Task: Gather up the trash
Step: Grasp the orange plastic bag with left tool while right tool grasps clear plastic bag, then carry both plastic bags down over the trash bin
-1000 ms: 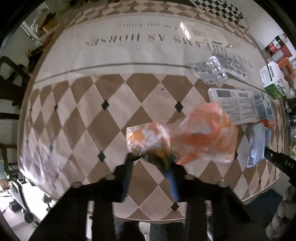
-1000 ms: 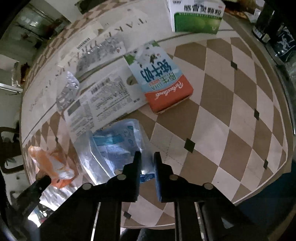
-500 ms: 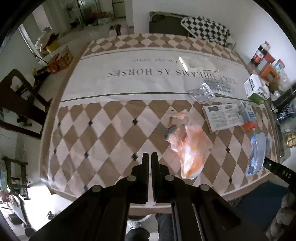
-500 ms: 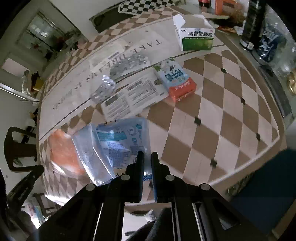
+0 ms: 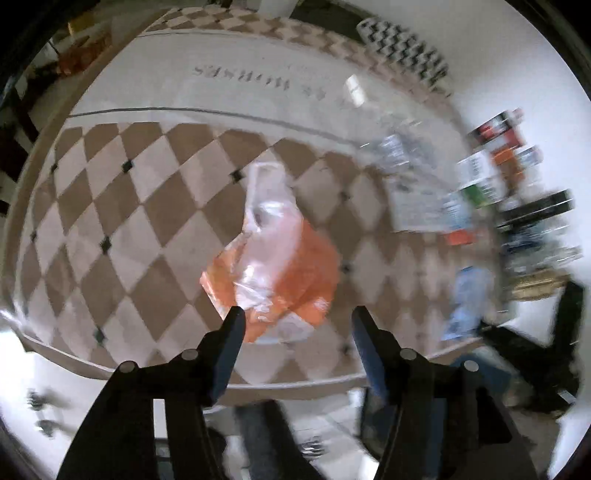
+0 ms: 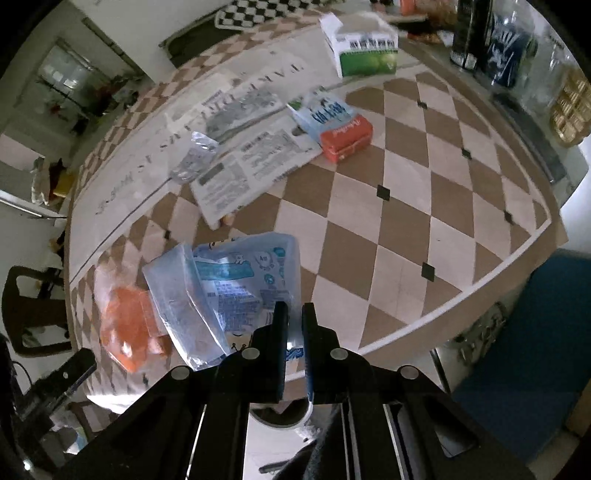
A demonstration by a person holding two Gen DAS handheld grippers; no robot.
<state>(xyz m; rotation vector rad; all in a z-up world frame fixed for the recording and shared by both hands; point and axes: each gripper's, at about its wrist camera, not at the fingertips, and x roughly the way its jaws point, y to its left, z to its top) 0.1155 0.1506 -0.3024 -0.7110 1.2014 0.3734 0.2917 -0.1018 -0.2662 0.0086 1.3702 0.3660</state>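
Observation:
An orange and clear plastic bag (image 5: 280, 258) lies on the checkered tablecloth; it also shows in the right wrist view (image 6: 129, 328). My left gripper (image 5: 295, 317) is open and empty, just in front of the bag's near edge. A blue and clear plastic wrapper (image 6: 229, 291) lies near the table's front edge; in the left wrist view (image 5: 469, 299) it is blurred. My right gripper (image 6: 294, 312) is shut, its tips over the wrapper's near edge; whether it pinches the wrapper I cannot tell.
A milk carton (image 6: 332, 122), a printed leaflet (image 6: 251, 166), pill blister packs (image 6: 195, 158) and a green and white box (image 6: 365, 44) lie further back. Dark bottles (image 6: 491, 33) stand at the far right. The table edge (image 6: 480, 288) runs close on the right.
My left gripper let go of the orange bag, then opened its jaws and came back close to it. My right gripper stayed shut at the wrapper's edge while pulling back.

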